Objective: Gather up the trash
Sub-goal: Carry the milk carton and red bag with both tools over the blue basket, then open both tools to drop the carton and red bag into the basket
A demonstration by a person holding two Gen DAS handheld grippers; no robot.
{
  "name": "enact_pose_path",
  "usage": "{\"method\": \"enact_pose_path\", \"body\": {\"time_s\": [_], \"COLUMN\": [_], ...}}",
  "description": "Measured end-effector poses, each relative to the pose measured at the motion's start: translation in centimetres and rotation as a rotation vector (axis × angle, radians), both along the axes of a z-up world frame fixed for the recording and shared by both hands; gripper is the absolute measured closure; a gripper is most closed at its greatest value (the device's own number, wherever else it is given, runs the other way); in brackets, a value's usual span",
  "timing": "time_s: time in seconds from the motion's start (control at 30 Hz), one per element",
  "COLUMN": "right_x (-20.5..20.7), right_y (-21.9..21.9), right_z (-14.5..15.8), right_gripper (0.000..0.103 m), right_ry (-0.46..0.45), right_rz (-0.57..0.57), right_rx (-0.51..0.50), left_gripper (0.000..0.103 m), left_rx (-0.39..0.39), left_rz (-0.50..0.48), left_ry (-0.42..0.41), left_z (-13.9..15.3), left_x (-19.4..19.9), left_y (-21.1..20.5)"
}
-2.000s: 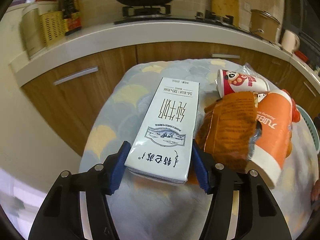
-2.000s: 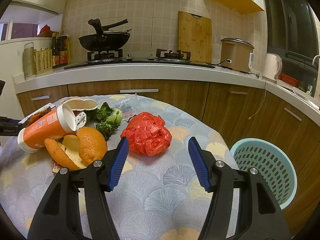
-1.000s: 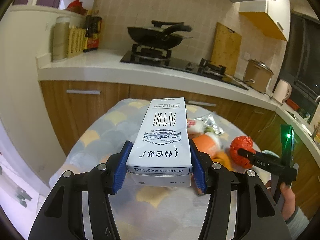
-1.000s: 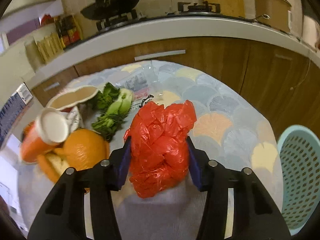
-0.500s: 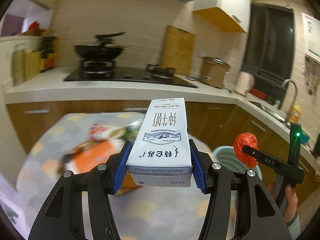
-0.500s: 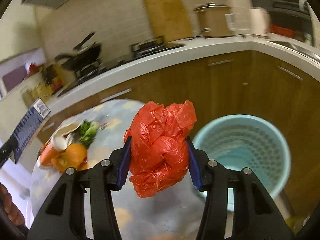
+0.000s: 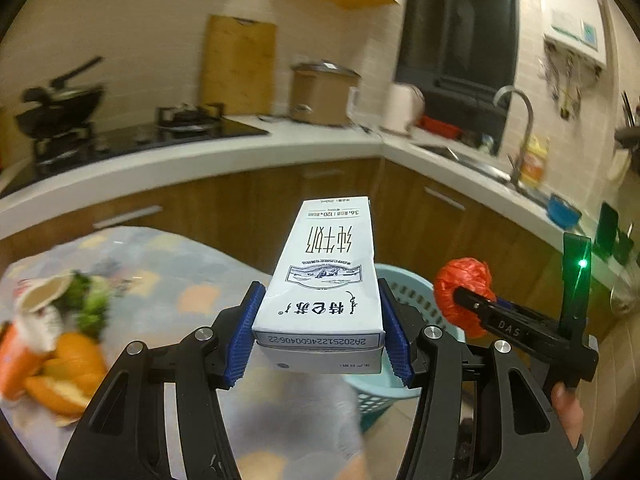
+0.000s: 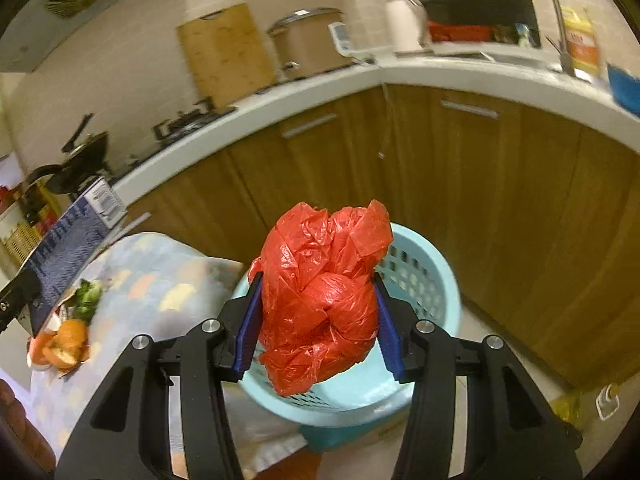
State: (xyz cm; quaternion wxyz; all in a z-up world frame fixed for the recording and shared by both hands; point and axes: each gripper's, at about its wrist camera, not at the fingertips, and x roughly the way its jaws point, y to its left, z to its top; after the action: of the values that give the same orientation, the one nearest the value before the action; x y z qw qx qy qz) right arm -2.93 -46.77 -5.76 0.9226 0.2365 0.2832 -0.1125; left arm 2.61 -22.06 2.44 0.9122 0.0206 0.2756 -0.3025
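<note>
Closest to the lens, the left gripper (image 7: 318, 338) has its blue pads clamped on both sides of a white milk carton (image 7: 326, 280), which sticks straight out ahead of the fingers, up in the air past the table edge. The right gripper (image 8: 316, 326) is squeezing a crumpled red plastic bag (image 8: 322, 296), held right over the light blue basket (image 8: 424, 276), so the bag sits above the opening and isn't in it yet.

From the left wrist view you can also see the right gripper (image 7: 460, 300) off to the right with that red bag (image 7: 462, 294) in its tips, a green light glowing on its housing, and the basket (image 7: 404, 284) showing just behind the carton.

A bit further back is the table with the patterned cloth (image 7: 168, 276). Still on it at the left: orange peel (image 7: 68, 372), some green vegetable scraps (image 7: 90, 300), and an orange cup (image 7: 18, 356) lying on its side, all pretty blurry.

Behind all that is the wooden cabinet run (image 8: 500, 184) under a white counter (image 8: 460, 76). On the counter there's a gas hob (image 7: 188, 116), a black wok (image 7: 60, 104), a wooden cutting board (image 8: 226, 54) leaning on the tiled wall, a brown cooker pot (image 8: 308, 42) and a sink tap (image 7: 516, 120) further right.
</note>
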Motion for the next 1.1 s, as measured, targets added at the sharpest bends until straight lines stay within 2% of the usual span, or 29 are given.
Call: {"method": "enact_pose_path", "body": {"time_s": [0.17, 0.4, 0.53, 0.7, 0.73, 0.8, 0.83, 1.1], "right_x": [1.0, 2.4, 3.4, 4.1, 4.1, 4.1, 4.1, 3.3], "right_y": [-1.6, -2.2, -2.0, -1.5, -1.5, -1.6, -1.6, -1.7], "right_z": [-2.7, -4.8, -5.6, -5.8, -5.9, -5.9, -5.9, -4.9], "right_gripper": [0.055, 0.054, 0.052, 0.050, 0.048, 0.036, 0.032, 0.031], "right_ry": [0.093, 0.157, 0.182, 0.194, 0.198, 0.201, 0.197, 0.171], "right_rz": [-0.027, -0.021, -0.009, -0.006, -0.008, -0.010, -0.011, -0.014], "right_rx": [0.014, 0.028, 0.042, 0.033, 0.033, 0.050, 0.056, 0.061], "left_gripper": [0.050, 0.050, 0.050, 0.050, 0.050, 0.049, 0.042, 0.040], "left_rx": [0.055, 0.094, 0.146, 0.147, 0.150, 0.155, 0.154, 0.114], "left_rz": [-0.072, -0.120, -0.128, -0.130, -0.137, -0.145, -0.142, -0.130], "left_ry": [0.087, 0.223, 0.197, 0.203, 0.208, 0.213, 0.213, 0.189], "left_z": [-3.5, -7.9, -8.8, -9.1, -9.2, -9.2, -9.1, -7.9], "left_x": [2.2, 5.2, 5.1, 5.5, 5.6, 5.5, 5.5, 5.1], "left_y": [-3.9, -6.1, -7.2, -7.3, -7.3, -7.4, -7.4, -5.6]}}
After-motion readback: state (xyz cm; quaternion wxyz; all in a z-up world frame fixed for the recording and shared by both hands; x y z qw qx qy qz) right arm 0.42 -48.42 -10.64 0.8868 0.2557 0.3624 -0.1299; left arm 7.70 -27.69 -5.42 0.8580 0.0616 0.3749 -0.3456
